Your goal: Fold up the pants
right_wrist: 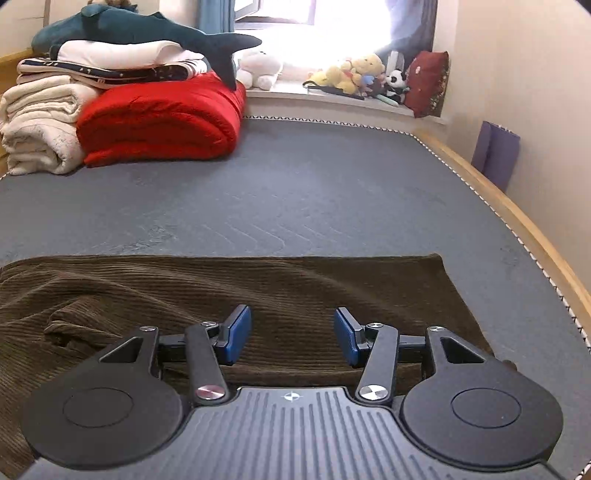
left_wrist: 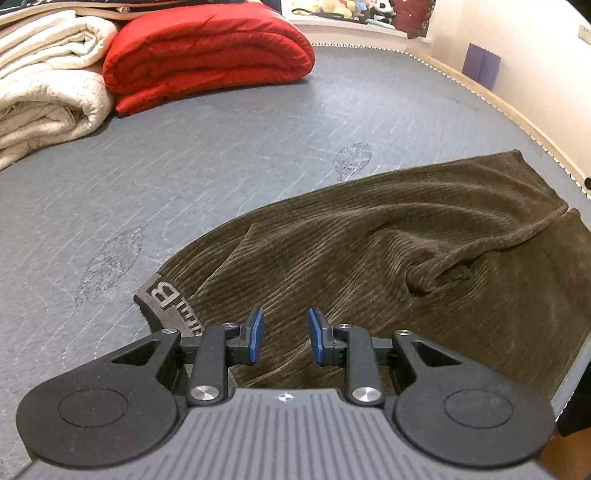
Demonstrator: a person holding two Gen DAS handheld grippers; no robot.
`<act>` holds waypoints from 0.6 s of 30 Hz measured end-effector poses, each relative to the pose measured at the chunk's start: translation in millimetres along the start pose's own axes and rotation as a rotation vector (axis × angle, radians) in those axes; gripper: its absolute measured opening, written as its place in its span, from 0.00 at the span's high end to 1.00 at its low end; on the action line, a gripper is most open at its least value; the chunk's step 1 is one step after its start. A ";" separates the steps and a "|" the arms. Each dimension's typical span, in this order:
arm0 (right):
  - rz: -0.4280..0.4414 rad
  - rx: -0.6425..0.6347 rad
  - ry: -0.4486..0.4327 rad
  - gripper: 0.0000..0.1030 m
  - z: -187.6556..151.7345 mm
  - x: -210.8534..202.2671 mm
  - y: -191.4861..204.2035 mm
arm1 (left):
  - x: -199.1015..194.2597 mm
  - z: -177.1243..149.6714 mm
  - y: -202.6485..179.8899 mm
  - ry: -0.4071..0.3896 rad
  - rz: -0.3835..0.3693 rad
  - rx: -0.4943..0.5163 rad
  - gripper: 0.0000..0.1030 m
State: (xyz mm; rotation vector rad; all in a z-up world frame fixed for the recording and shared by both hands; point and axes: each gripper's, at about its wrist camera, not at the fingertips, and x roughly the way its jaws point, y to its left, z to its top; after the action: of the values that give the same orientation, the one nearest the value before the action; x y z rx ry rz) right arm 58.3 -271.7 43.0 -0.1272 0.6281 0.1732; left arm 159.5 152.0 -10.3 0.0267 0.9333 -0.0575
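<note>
Mattress (right_wrist: 295,192): grey, quilted, bare across the middle.
Bed frame (right_wrist: 517,210): wood, along the right edge.
Red quilt (right_wrist: 159,125): folded, at the far left of the mattress.
Cream blankets (right_wrist: 37,129): folded in a stack, touching the red quilt's left side.
Shark plush (right_wrist: 140,29): dark teal, lying on top of the pile.
Windowsill (right_wrist: 325,98): soft toys (right_wrist: 354,75) in a row, red cushion (right_wrist: 428,83) at its right end.
Purple mat (right_wrist: 496,155): leaning on the right wall.
</note>
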 end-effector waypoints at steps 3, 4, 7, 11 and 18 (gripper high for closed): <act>-0.023 0.016 0.008 0.49 1.3 3.6 1.8 | 3.3 4.4 -5.1 -0.003 -0.011 0.001 0.72; -0.033 0.025 0.007 0.49 1.2 4.0 -0.8 | 4.3 5.3 -7.0 -0.003 -0.015 0.003 0.72; -0.066 0.055 0.006 0.49 -1.7 -0.7 -6.9 | 7.7 8.6 -13.0 -0.002 -0.021 0.016 0.72; -0.109 0.075 0.011 0.48 -5.8 1.3 -15.7 | 12.3 12.0 -18.1 -0.002 -0.026 0.025 0.72; -0.134 0.081 0.026 0.48 -7.3 8.7 -23.2 | 18.2 15.0 -14.4 0.010 -0.024 0.013 0.72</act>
State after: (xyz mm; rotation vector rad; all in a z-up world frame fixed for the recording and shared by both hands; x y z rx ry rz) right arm 65.6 -294.5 33.5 -0.0933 0.6496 0.0164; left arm 181.5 136.2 -15.9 0.0278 0.9434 -0.0854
